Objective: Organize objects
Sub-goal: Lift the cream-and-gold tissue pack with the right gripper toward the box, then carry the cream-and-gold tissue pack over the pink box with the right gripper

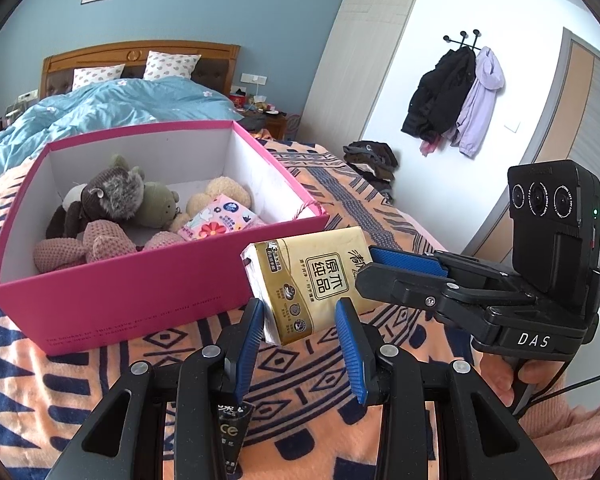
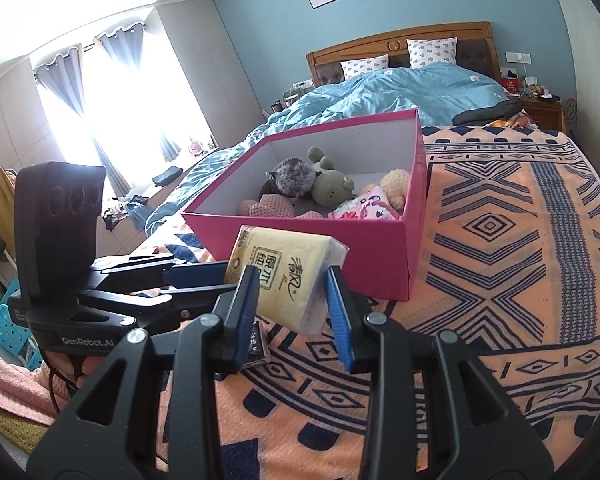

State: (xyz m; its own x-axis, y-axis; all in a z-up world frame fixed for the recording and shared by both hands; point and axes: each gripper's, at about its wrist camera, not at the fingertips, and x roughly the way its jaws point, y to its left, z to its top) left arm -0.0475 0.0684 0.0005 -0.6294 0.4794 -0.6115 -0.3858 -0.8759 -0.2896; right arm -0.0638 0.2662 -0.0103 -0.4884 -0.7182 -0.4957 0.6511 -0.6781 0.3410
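A yellow tissue pack [image 1: 312, 284] is held above the patterned blanket, just in front of the pink box [image 1: 140, 300]. My left gripper [image 1: 300, 316] and my right gripper [image 2: 292, 292] both close on it, from two sides. The right gripper also shows in the left wrist view [image 1: 384, 268], and the left gripper shows in the right wrist view [image 2: 204, 276]. The pack shows in the right wrist view [image 2: 288, 280]. The pink box [image 2: 380, 256] is open and holds several plush toys [image 1: 116, 200] and a pink floral tissue pack [image 1: 220, 224].
A small dark packet [image 1: 236, 420] lies on the blanket under my left gripper. The orange and navy blanket [image 2: 500, 240] covers the bed. A blue duvet [image 1: 100, 108] and pillows lie behind the box. Clothes lie piled on the floor [image 1: 372, 160].
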